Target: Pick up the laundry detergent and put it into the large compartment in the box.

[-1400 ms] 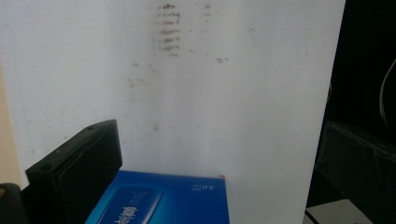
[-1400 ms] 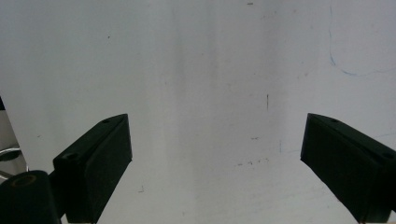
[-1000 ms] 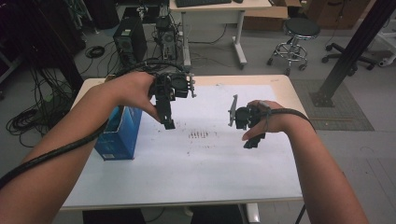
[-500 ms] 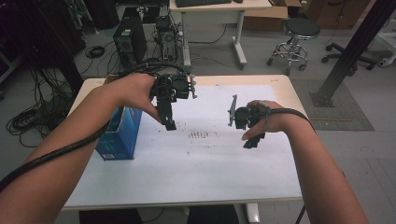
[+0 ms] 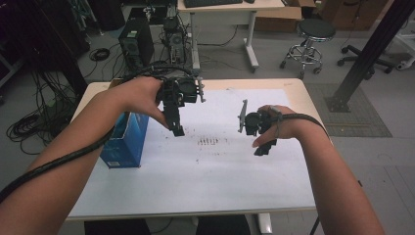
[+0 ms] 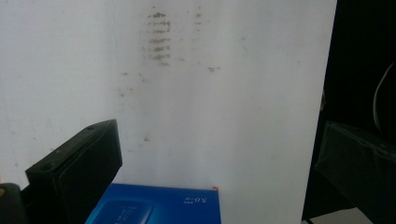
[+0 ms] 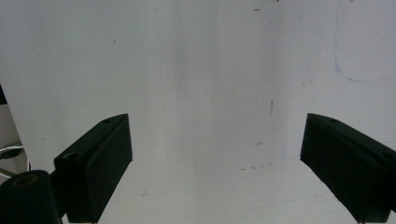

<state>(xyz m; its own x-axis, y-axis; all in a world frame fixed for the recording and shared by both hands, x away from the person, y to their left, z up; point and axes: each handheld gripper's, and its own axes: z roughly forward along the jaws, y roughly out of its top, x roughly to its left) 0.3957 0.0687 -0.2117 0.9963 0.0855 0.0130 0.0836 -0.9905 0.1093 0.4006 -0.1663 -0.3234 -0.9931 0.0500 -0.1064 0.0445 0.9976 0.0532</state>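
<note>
The blue box stands upright near the left edge of the white table, and in the left gripper view we see its top face low between our jaws, not touched by either. Our left gripper hangs above the table just right of the box, jaws spread wide and empty. Our right gripper hovers well apart from the box, over the right half of the table, its 2 jaws also released with nothing between them. Faint brown smudges mark the surface between both grippers.
</note>
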